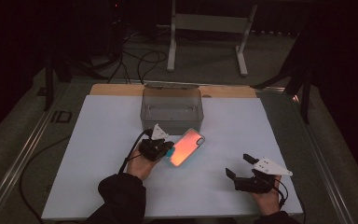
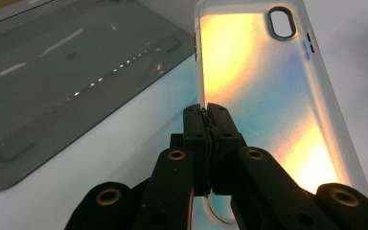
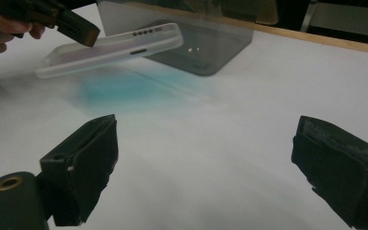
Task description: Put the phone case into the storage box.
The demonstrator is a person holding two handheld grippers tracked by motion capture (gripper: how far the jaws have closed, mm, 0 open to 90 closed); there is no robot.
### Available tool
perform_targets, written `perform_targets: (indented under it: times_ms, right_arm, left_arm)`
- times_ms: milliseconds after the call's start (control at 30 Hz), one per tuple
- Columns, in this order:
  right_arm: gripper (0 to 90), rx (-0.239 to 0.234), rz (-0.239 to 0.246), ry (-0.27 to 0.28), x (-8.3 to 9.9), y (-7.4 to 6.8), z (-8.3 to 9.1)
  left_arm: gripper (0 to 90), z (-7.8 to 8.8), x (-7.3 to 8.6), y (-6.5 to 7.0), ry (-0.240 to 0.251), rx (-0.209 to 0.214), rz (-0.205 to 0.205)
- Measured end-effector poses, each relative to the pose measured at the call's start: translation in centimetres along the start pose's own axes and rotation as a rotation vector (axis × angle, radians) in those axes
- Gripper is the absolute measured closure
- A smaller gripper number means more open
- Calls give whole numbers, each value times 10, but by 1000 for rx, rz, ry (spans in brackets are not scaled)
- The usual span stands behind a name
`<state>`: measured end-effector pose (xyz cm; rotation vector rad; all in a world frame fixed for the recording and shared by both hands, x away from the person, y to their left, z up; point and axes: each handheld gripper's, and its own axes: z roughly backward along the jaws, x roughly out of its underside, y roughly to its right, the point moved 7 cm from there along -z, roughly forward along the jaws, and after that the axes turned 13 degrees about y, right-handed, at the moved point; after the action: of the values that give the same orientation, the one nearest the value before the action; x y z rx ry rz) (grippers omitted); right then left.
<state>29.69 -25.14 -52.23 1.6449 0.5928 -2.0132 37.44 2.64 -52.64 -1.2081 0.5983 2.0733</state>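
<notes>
White board covers the table [image 1: 98,140] under dim light. Nearest, the right gripper [image 1: 240,166] rests with jaws spread wide and nothing between them. Farther off, up and to its left, the left gripper [image 1: 167,150] pinches the near edge of the phone case [image 1: 187,147], held clear of the board. Its long axis runs away from those jaws toward the grey bin [image 1: 171,110] just beyond.
</notes>
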Motion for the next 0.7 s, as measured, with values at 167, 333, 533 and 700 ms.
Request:
perform_targets:
  times_ms: [167,333,533,700]
  right_arm:
    - [87,3,-4,0,0,0,-1]
    - [87,7,-9,0,0,0,-1]
    - [87,4,-7,-4,0,-1,-3]
    - [87,0,-7,-8,1,-3,-4]
  left_arm:
    - [891,12,3,-4,10,-19,5]
    - [891,23,7,-12,29,-49,27]
    - [891,35,10,-19,50,-72,42]
    - [891,42,12,-25,65,-94,55]
